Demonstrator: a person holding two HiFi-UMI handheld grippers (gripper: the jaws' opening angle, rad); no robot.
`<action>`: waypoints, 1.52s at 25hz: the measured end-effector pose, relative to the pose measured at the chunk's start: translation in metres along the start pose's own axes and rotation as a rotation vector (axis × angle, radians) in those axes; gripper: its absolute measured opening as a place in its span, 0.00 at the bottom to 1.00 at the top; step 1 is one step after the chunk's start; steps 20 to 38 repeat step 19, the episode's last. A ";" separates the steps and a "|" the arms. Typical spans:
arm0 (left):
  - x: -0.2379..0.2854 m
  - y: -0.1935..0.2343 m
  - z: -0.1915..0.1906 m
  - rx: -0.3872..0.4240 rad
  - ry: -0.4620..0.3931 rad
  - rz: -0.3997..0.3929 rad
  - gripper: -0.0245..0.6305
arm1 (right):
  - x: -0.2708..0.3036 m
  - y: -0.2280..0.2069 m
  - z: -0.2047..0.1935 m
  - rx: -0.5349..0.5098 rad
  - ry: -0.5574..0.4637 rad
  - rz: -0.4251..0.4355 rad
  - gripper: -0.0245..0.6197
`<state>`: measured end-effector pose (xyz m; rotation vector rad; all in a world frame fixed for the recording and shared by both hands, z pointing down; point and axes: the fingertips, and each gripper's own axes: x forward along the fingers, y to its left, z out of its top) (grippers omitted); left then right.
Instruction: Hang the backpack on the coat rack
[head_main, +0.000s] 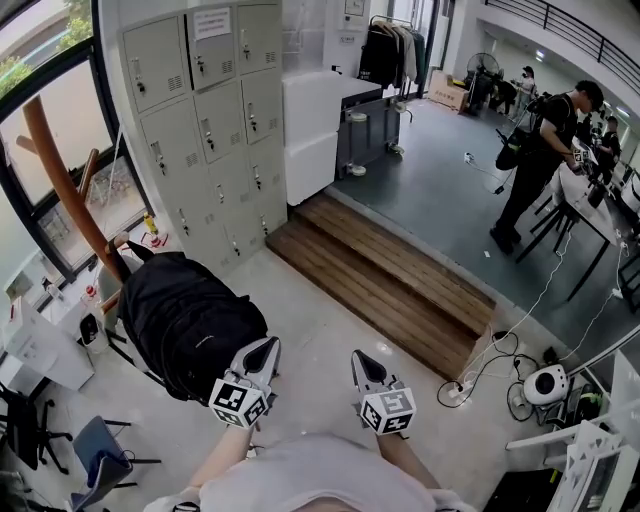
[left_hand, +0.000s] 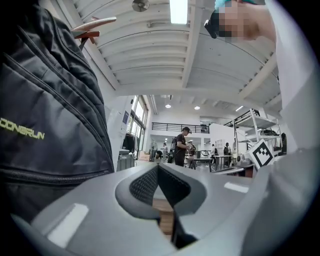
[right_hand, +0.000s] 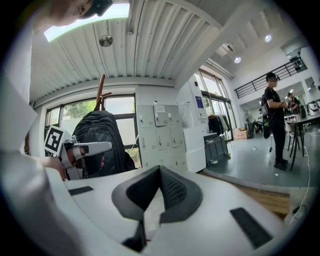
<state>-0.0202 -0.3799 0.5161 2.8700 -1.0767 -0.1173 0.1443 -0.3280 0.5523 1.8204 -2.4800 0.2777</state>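
Observation:
A black backpack (head_main: 190, 320) hangs against the brown wooden coat rack (head_main: 60, 180) at the left, its top strap up by a peg. My left gripper (head_main: 268, 345) is shut and empty, close beside the pack's lower right side. In the left gripper view the backpack (left_hand: 45, 100) fills the left, a rack peg (left_hand: 92, 25) shows above it, and the left gripper (left_hand: 158, 167) has its pads together. My right gripper (head_main: 358, 358) is farther right, well apart from the pack. Its own view shows the right gripper (right_hand: 160, 170) shut on nothing, with the backpack (right_hand: 100, 140) hanging ahead at the left.
Grey lockers (head_main: 215, 130) stand behind the rack. A wooden step (head_main: 390, 280) runs diagonally to the right. Cables (head_main: 480, 370) and a white round device (head_main: 545, 385) lie on the floor at right. A chair (head_main: 95, 445) and white box (head_main: 40, 350) sit left; a person (head_main: 545, 150) stands far right.

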 end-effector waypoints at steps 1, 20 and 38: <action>0.000 0.001 -0.001 -0.005 0.002 0.001 0.05 | 0.000 0.000 0.000 0.001 -0.001 -0.002 0.05; -0.004 0.010 -0.015 -0.038 0.025 0.029 0.05 | 0.004 0.003 -0.003 0.010 -0.011 -0.009 0.05; -0.004 0.010 -0.015 -0.038 0.025 0.029 0.05 | 0.004 0.003 -0.003 0.010 -0.011 -0.009 0.05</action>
